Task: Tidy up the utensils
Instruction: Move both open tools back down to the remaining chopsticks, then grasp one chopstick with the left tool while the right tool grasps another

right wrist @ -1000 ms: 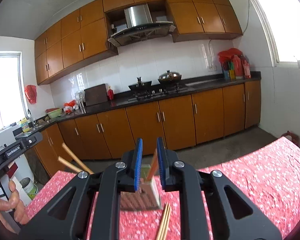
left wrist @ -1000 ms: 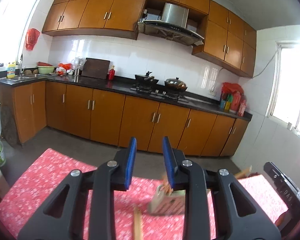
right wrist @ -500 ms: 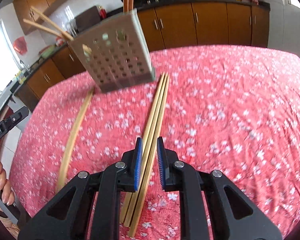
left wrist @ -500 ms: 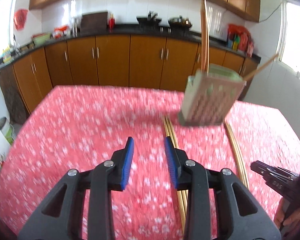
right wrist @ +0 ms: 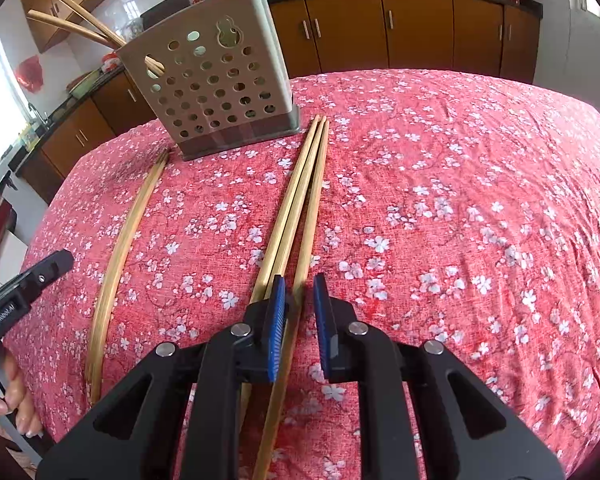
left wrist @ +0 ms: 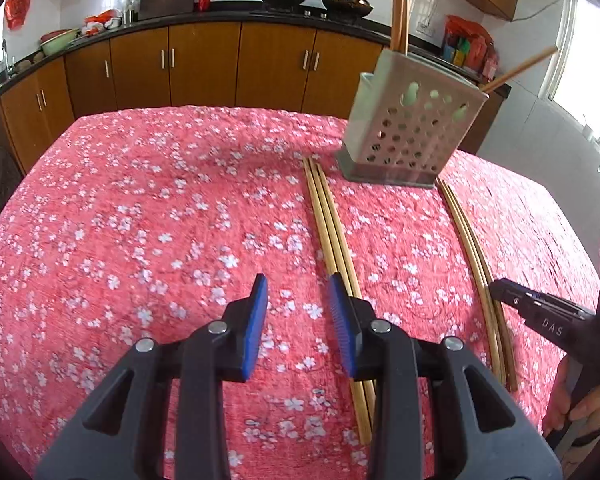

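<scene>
Left gripper (left wrist: 298, 300) hangs open over the red cloth (left wrist: 140, 220) – chopsticks (left wrist: 332, 240) just right. Right gripper (right wrist: 299, 300) – narrowly parted, one chopstick (right wrist: 296, 312) between its jaws, unpinched. Holder (right wrist: 216, 84) far.

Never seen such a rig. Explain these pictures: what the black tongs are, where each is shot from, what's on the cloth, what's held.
Each hand holds a tong-like gripper with a camera looking along its blue-padded fingers: one picture is from the left gripper, one from the right gripper. On the flowered tablecloth stands a perforated holder with chopsticks in it; two loose bundles lie in front. Nothing is gripped: the left jaws are empty, and a single chopstick lies between the right's slightly parted ones.
</scene>
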Tool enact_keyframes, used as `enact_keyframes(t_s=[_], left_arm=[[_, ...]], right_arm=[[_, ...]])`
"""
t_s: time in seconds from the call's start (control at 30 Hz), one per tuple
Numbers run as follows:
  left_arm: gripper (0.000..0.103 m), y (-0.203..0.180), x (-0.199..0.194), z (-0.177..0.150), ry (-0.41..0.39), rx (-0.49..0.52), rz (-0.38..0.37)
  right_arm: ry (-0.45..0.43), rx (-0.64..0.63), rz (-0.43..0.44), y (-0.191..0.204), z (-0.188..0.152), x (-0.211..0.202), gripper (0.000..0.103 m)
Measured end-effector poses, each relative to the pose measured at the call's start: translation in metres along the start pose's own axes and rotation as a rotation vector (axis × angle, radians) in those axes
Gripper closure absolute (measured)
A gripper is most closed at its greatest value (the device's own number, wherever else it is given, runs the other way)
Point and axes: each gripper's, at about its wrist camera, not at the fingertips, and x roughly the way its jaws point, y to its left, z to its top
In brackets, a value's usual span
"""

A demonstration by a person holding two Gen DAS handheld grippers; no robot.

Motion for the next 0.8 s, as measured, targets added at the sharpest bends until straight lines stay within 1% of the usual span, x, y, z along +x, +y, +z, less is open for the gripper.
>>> enact_keyframes(t_s=[0.07, 0.1, 0.13, 0.2, 0.33, 0.47, 0.57, 0.63, 0.7, 0.8], left_arm=[[0.070, -0.002, 0.003, -0.003, 0.017, 0.003, -0.013], [0.070, -0.002, 0.004, -0.004, 0.023, 0.003, -0.018], [0.071, -0.003, 0.005, -0.005, 0.029, 0.004, -0.025], [0.071, -0.005, 0.007, -0.007, 0.039, 0.008, -0.044], [0.081, -0.012, 0.011, -0.011, 0.060, 0.037, -0.070], [0.084, -0.018, 0.019, -0.016, 0.086, 0.062, -0.063], [0.085, -0.021, 0.019, -0.017, 0.079, 0.071, -0.055], [0.085, -0.023, 0.020, -0.017, 0.077, 0.079, -0.027], [0.087, -0.022, 0.026, -0.016, 0.094, 0.079, 0.001], [0.088, -0.022, 0.028, -0.016, 0.088, 0.080, 0.012]], right_arm=[[-0.011, -0.037, -0.038, 0.003, 0.000, 0.000, 0.089], [-0.015, -0.047, -0.064, 0.003, 0.001, 0.001, 0.090], [-0.020, -0.038, -0.094, 0.000, 0.003, 0.002, 0.095], [-0.025, 0.010, -0.104, -0.010, 0.006, 0.003, 0.095], [-0.030, 0.026, -0.109, -0.019, 0.006, 0.002, 0.095], [-0.035, 0.019, -0.108, -0.021, 0.005, 0.001, 0.095], [-0.035, 0.010, -0.114, -0.021, 0.005, -0.001, 0.095], [-0.035, -0.002, -0.120, -0.019, 0.005, -0.002, 0.095], [-0.033, -0.009, -0.122, -0.017, 0.006, -0.002, 0.095], [-0.031, -0.015, -0.114, -0.017, 0.005, -0.003, 0.095]])
